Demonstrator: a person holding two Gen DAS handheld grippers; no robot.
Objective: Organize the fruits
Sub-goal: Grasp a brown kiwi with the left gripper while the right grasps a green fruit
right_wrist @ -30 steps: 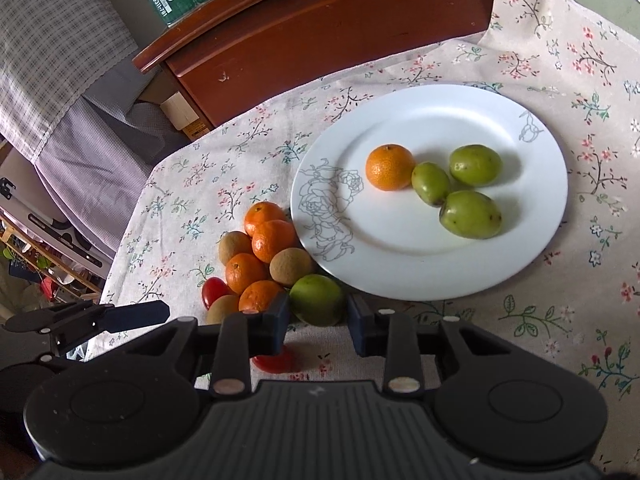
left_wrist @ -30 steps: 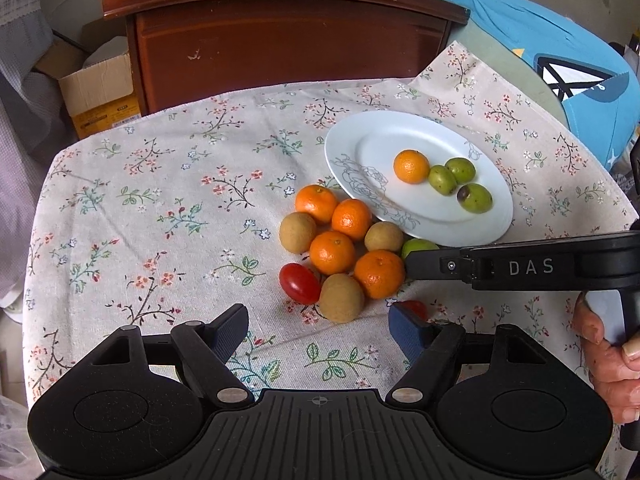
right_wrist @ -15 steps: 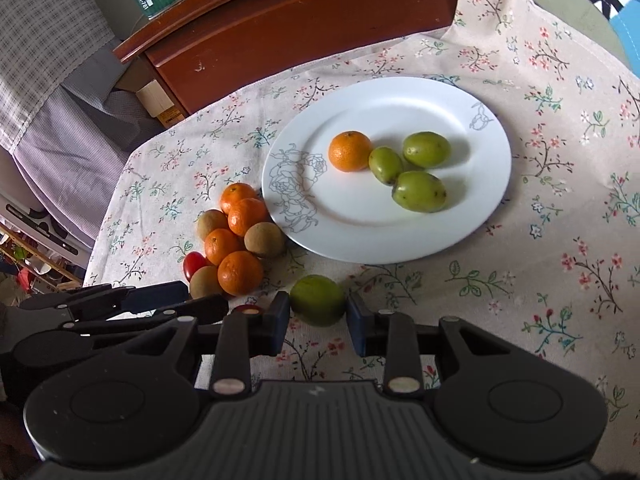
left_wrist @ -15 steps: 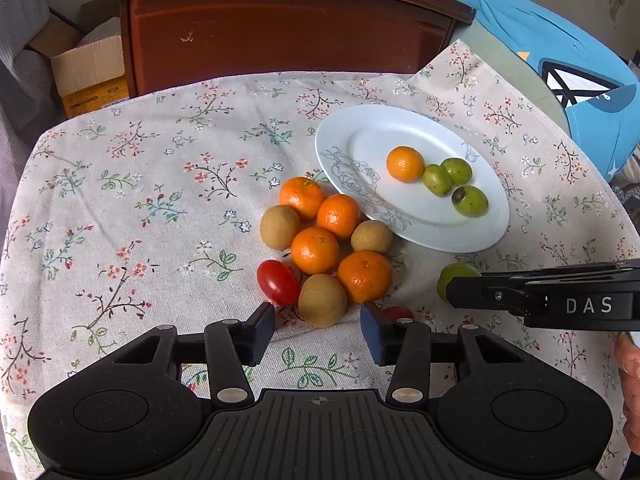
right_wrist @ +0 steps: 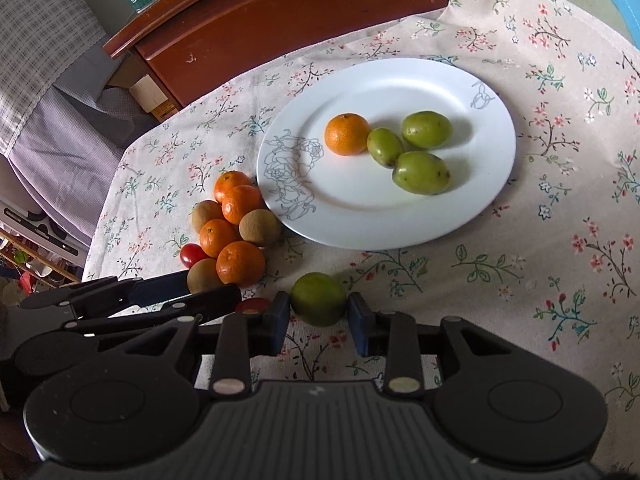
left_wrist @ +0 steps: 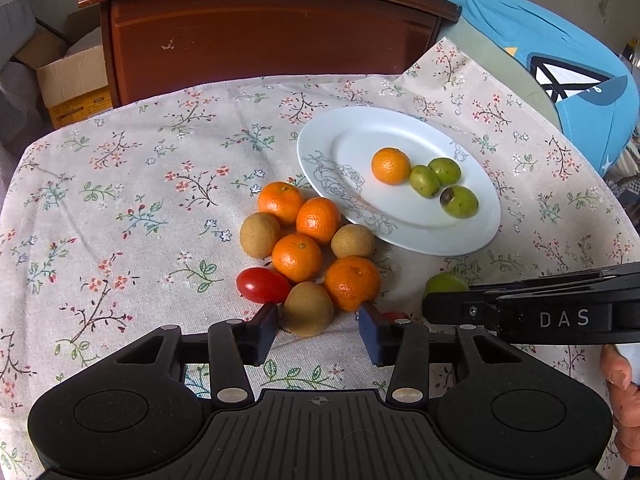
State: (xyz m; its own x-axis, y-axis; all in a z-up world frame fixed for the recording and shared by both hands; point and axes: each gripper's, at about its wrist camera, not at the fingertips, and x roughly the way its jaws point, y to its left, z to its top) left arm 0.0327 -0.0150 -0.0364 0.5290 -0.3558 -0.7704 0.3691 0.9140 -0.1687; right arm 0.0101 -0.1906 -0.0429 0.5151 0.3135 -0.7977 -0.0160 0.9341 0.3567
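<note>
A white plate (left_wrist: 472, 236) (right_wrist: 492, 184) holds one orange (left_wrist: 390, 165) and three green fruits (left_wrist: 459, 201). Left of it on the floral cloth lies a cluster of oranges (left_wrist: 297, 257), brown fruits and a red tomato (left_wrist: 263, 285). My left gripper (left_wrist: 318, 334) is open, its fingers on either side of the nearest brown fruit (left_wrist: 308, 309). My right gripper (right_wrist: 318, 322) is shut on a green fruit (right_wrist: 318, 299) (left_wrist: 444, 282), held just in front of the plate. A second small tomato (right_wrist: 251, 305) lies between the two grippers.
A dark wooden cabinet (left_wrist: 260, 36) stands behind the table. A cardboard box (left_wrist: 72, 84) sits at its left. A blue cloth item (left_wrist: 560, 60) lies at the far right. The left gripper's fingers show at the left of the right wrist view (right_wrist: 132, 300).
My left gripper has moved forward and narrowed around the nearest brown fruit. My right gripper has carried the green fruit away from the cluster, toward the front of the plate.
</note>
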